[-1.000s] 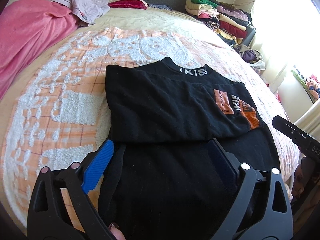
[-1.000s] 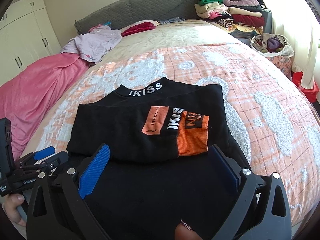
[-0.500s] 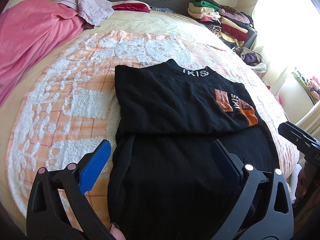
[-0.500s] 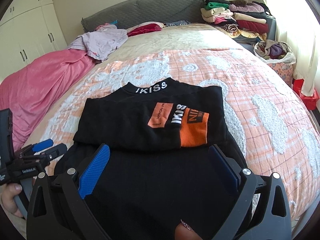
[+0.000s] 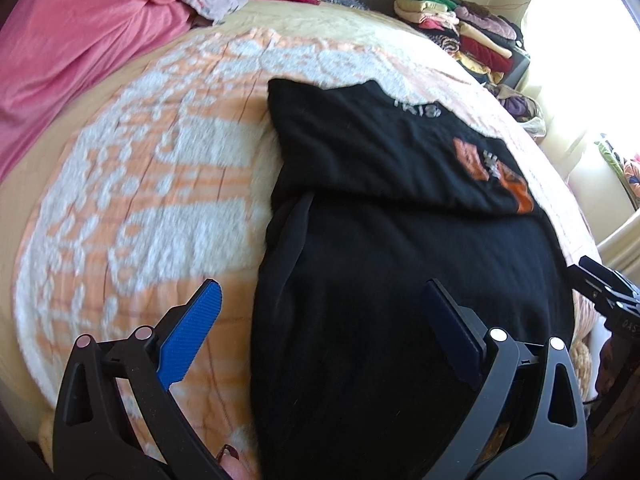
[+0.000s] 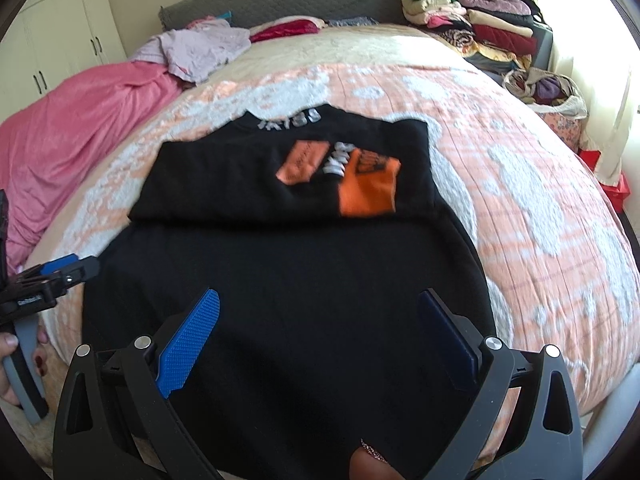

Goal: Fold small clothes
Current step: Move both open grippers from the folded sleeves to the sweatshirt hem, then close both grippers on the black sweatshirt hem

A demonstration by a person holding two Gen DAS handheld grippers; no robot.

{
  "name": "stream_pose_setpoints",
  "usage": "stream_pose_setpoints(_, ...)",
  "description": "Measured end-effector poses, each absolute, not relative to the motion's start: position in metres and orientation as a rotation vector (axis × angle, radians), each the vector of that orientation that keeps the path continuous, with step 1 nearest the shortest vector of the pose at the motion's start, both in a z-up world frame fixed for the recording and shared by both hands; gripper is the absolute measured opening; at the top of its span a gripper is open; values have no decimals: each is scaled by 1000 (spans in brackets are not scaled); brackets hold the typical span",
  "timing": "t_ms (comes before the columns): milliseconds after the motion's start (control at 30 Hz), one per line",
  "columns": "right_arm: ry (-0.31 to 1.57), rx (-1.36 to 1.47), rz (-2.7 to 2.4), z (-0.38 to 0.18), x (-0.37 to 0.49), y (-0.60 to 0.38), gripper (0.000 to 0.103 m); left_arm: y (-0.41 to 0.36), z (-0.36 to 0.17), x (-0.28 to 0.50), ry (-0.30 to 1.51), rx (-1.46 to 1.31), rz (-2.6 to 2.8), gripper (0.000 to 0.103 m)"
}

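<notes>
The left gripper is held wide open, nothing between its pads; it is poised over the near-left part of the black sweatshirt, one blue pad over the bedspread just beside the sweatshirt's left edge, the other over the fabric. The right gripper is likewise spread open & empty, both pads over the sweatshirt's near half.

The sweatshirt is laid flat on the bed, w/ collar lettering at the far end and the sleeves seemingly folded across the upper part, orange cuff on top. The lower half is left unfolded toward the grippers.

Risks, as judged:
- Hem probably to be pinched at both near corners next. If only the top layer is caught, the back layer would be left behind & the fold skewed.
- Bedspread pile next to the sweatshirt's left edge could be nipped by the left gripper together w/ the fabric, so the cover gets dragged.
- Uneven lift btwn the two grippers could shift the folded sleeves, esp. the orange cuff, off the sweatshirt's upper part.
- The near hem is hidden below both views; alignment cannot be checked.
</notes>
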State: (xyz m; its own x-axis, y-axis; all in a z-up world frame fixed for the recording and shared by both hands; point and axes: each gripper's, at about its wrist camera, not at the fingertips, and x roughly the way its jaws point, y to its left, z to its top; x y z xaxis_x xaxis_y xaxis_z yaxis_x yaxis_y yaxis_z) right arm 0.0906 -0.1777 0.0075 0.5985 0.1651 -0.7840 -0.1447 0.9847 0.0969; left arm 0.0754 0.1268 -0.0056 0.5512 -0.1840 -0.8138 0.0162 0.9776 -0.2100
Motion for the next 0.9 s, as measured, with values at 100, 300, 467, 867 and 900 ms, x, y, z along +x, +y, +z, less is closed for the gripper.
stream_pose_setpoints(100, 935, 13, 160, -2, 85, -184, 99, 131, -15, 66, 1007, -198, -116, 93)
stream_pose_setpoints(300, 983, 6, 113, -19, 71, -203, 99, 138, -30, 51, 1043, -226, -116, 93)
stream_pose_setpoints(467, 1022, 3, 56, -32, 61, -221, 99, 138, -34, 46, 1057, -216, -119, 93)
stream_pose_setpoints(867, 1128, 103, 41, -60, 36, -259, 98, 135, -38, 34, 1077, -206, -125, 93)
stream_pose_setpoints(900, 1132, 112, 50, -61, 34, -259, 98, 135, -39, 32, 1080, -204, -125, 93)
